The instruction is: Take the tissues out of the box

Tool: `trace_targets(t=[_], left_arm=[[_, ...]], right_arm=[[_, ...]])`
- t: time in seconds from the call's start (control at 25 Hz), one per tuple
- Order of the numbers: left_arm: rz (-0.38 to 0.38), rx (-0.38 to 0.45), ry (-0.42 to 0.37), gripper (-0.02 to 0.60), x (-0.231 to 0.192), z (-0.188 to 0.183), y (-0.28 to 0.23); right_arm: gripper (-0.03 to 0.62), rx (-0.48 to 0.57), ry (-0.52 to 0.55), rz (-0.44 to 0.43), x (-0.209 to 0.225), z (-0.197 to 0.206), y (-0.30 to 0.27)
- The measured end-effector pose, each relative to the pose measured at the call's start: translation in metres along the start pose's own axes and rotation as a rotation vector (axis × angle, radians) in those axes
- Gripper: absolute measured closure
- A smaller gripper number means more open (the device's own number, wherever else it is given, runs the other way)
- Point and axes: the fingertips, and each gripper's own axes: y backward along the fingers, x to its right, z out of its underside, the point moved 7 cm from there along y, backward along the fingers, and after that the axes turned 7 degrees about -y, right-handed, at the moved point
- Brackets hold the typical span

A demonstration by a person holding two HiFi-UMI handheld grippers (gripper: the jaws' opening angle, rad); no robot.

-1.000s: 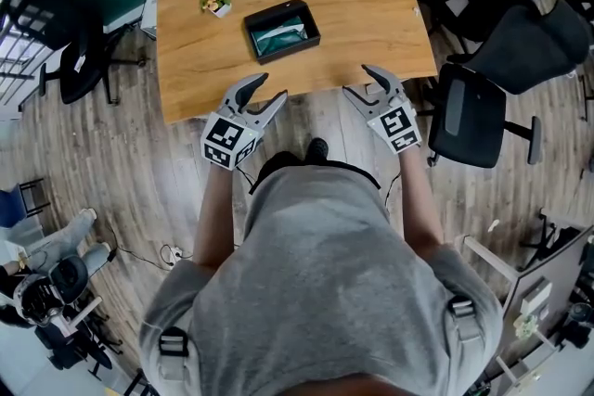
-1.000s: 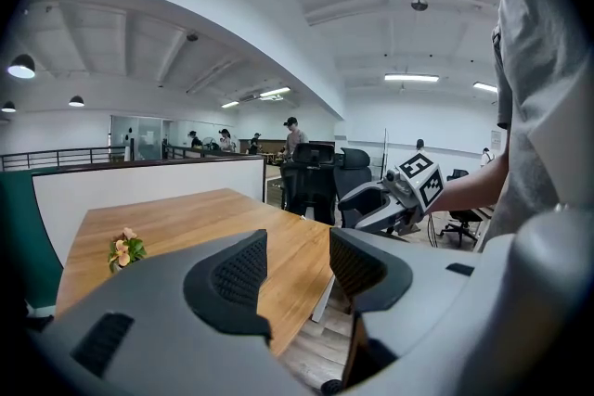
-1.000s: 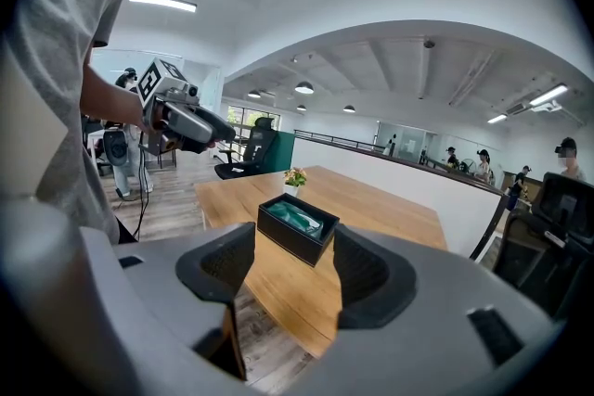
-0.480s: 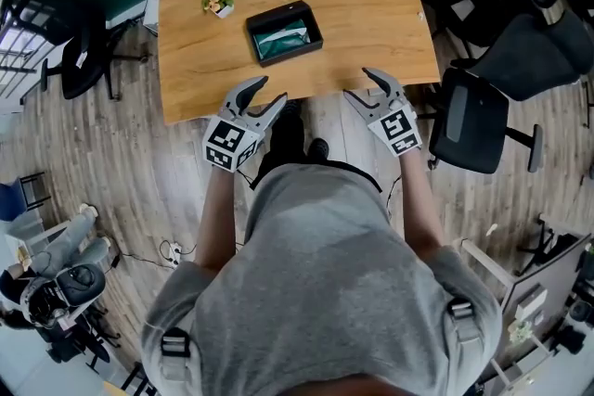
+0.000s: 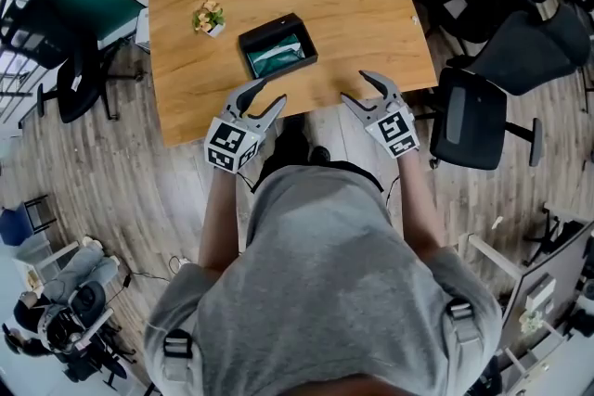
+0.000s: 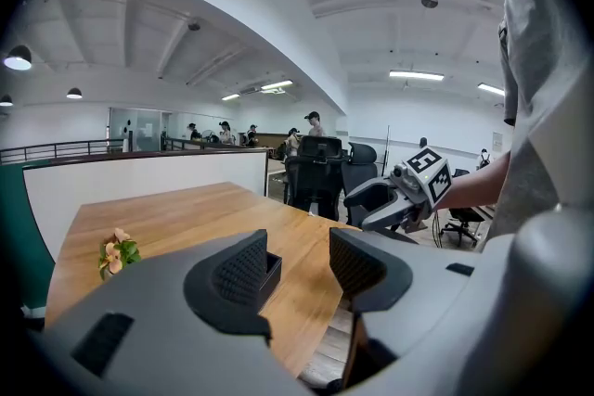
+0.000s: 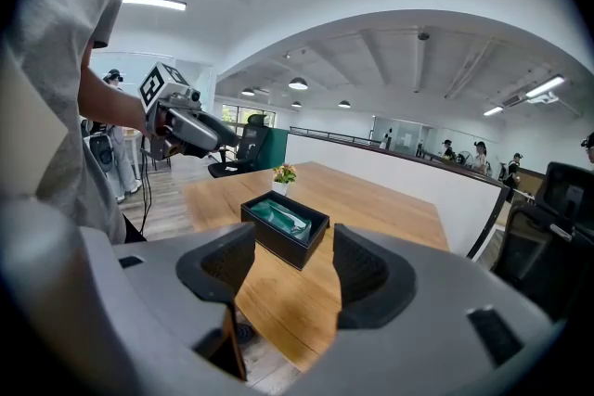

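A black open box (image 5: 277, 45) holding a green pack of tissues (image 5: 277, 55) lies on the wooden table (image 5: 353, 5), near its front edge. The right gripper view shows the box (image 7: 285, 228) and the tissues (image 7: 280, 216) beyond the jaws. My left gripper (image 5: 262, 97) hovers open at the table's front edge, just short of the box. My right gripper (image 5: 360, 90) hangs open at the same edge, right of the box. Both hold nothing. In the left gripper view only a corner of the box (image 6: 272, 268) peeks out behind the left jaw.
A small potted flower (image 5: 209, 18) stands on the table left of the box. Black office chairs (image 5: 473, 118) stand right of the table, another chair (image 5: 79, 70) at its left. A low green and white partition (image 5: 102, 0) runs along the far left side.
The view has shifted a little; the table and box sit slightly further left and up in the picture. Both grippers stay open at the table's front edge, barely moved.
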Motion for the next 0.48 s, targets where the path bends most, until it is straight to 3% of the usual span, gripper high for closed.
trace_targets(t=[0.48], left_arm=[[0.081, -0.013, -0.022, 0.356, -0.04, -0.002, -0.034]], right_arm=[[0.326, -0.015, -0.029, 0.077, 0.02, -0.008, -0.017]])
